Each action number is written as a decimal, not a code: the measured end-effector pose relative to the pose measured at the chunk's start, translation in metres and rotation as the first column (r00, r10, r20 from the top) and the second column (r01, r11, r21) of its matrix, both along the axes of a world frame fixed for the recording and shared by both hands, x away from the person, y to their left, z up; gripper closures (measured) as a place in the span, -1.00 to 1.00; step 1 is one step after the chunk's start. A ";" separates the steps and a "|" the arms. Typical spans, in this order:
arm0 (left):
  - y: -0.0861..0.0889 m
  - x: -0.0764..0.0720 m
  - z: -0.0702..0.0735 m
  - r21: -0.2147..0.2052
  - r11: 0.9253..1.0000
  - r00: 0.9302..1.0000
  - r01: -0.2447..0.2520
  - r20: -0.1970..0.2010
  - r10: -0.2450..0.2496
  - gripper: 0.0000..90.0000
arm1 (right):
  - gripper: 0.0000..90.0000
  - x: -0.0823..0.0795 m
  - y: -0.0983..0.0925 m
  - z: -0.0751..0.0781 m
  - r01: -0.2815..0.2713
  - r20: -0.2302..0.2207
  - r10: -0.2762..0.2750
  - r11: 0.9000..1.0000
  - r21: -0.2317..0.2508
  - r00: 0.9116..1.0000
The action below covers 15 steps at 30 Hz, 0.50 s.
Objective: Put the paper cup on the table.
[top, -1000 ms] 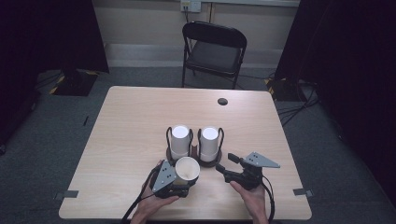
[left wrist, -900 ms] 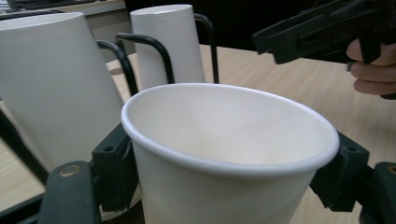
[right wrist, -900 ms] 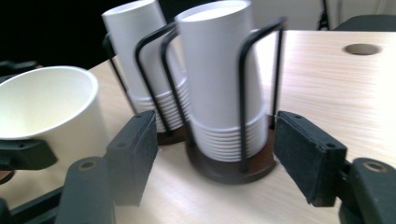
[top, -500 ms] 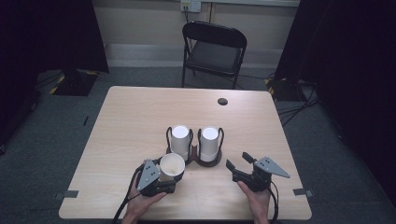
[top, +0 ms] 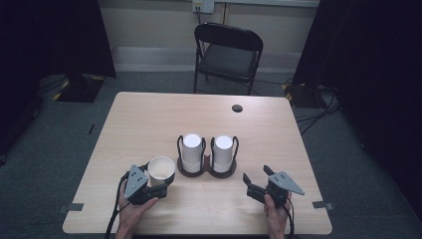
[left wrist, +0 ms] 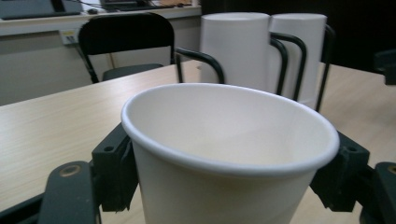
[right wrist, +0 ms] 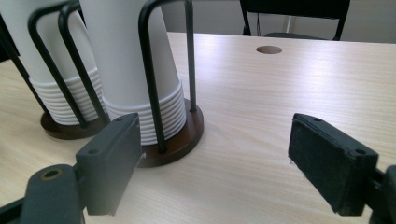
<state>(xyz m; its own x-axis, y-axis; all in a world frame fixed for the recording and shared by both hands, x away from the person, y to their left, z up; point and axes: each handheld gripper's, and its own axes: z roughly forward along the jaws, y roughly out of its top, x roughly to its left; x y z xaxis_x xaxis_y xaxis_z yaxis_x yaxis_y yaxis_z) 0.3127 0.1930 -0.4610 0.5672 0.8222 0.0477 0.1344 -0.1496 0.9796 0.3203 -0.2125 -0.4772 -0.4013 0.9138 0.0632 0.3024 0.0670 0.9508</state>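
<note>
Holding the cup (top: 161,170) upright in my left claw (top: 155,185), left of the rack (top: 207,171), I'd lower it gently onto the tabletop (top: 149,124); my right claw (top: 258,180), just opened wide, grips nothing.

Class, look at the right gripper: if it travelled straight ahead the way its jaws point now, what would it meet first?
Probably the cup holder: the right gripper, jaws open and empty, points up the table with the holder's round base and its stack of cups just left of centre. Depth is unclear; it might slip past onto bare table.
</note>
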 end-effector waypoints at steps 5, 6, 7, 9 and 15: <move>0.015 0.010 0.006 -0.041 0.997 0.998 -0.065 0.014 0.066 -0.49 | -0.63 -0.001 0.003 -0.005 0.000 0.017 0.000 1.000 -0.011 1.000; 0.017 0.013 0.007 -0.044 0.996 0.997 -0.071 0.015 0.072 -0.49 | -0.63 0.000 0.004 -0.006 -0.001 0.018 0.002 1.000 -0.021 1.000; 0.018 0.015 0.008 -0.046 0.996 0.997 -0.081 0.016 0.082 -0.50 | -0.63 -0.001 0.005 -0.007 -0.005 0.015 0.005 1.000 -0.022 1.000; 0.019 0.021 0.011 -0.049 0.995 0.996 -0.090 0.022 0.091 -0.50 | -0.63 0.000 0.007 -0.009 -0.009 0.018 0.009 1.000 -0.022 1.000; 0.013 0.039 0.015 -0.011 0.993 0.993 -0.117 0.035 0.117 -0.51 | -0.63 -0.001 0.009 -0.012 -0.004 0.026 0.005 1.000 -0.025 1.000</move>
